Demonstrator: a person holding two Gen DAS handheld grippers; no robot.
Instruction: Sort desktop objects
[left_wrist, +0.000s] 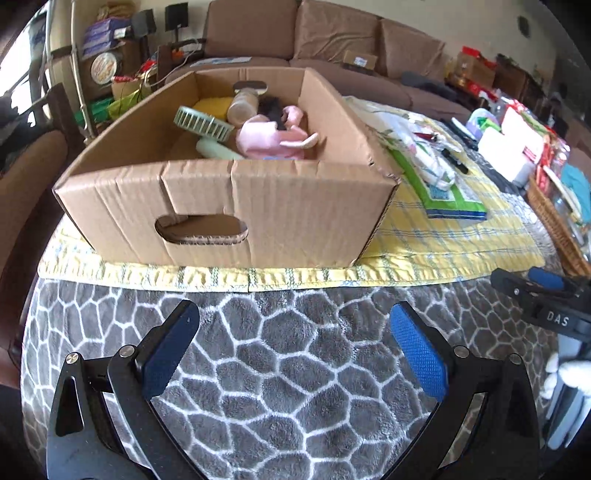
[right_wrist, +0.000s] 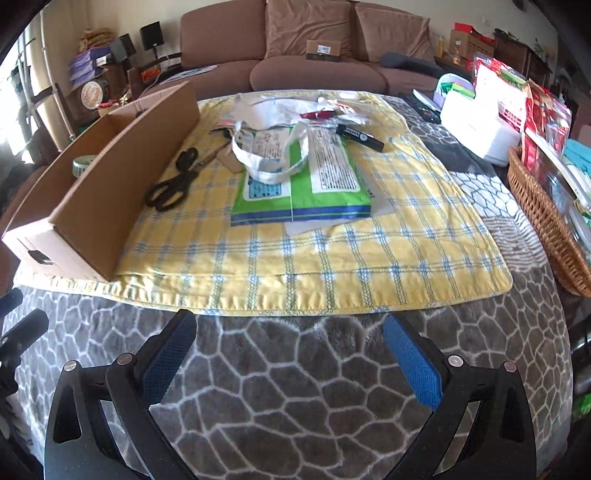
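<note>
A cardboard box (left_wrist: 295, 206) stands on the yellow plaid cloth (left_wrist: 443, 243); it also shows at the left of the right wrist view (right_wrist: 110, 206). Inside lie a green fan (left_wrist: 201, 123), a pink plush toy (left_wrist: 269, 136) and a bottle (left_wrist: 242, 105). On the cloth (right_wrist: 332, 258) lie black scissors (right_wrist: 173, 181), a green packet (right_wrist: 295, 188), a white bag (right_wrist: 273, 155) and a black marker (right_wrist: 360, 136). My left gripper (left_wrist: 295, 325) is open and empty over the grey blanket, before the box. My right gripper (right_wrist: 290, 336) is open and empty, short of the cloth's front edge.
A wicker basket (right_wrist: 546, 225) full of packets stands at the right edge. A white box (right_wrist: 476, 129) sits behind it. A brown sofa (right_wrist: 314, 70) runs along the back. The grey patterned blanket (right_wrist: 295, 398) covers the near surface.
</note>
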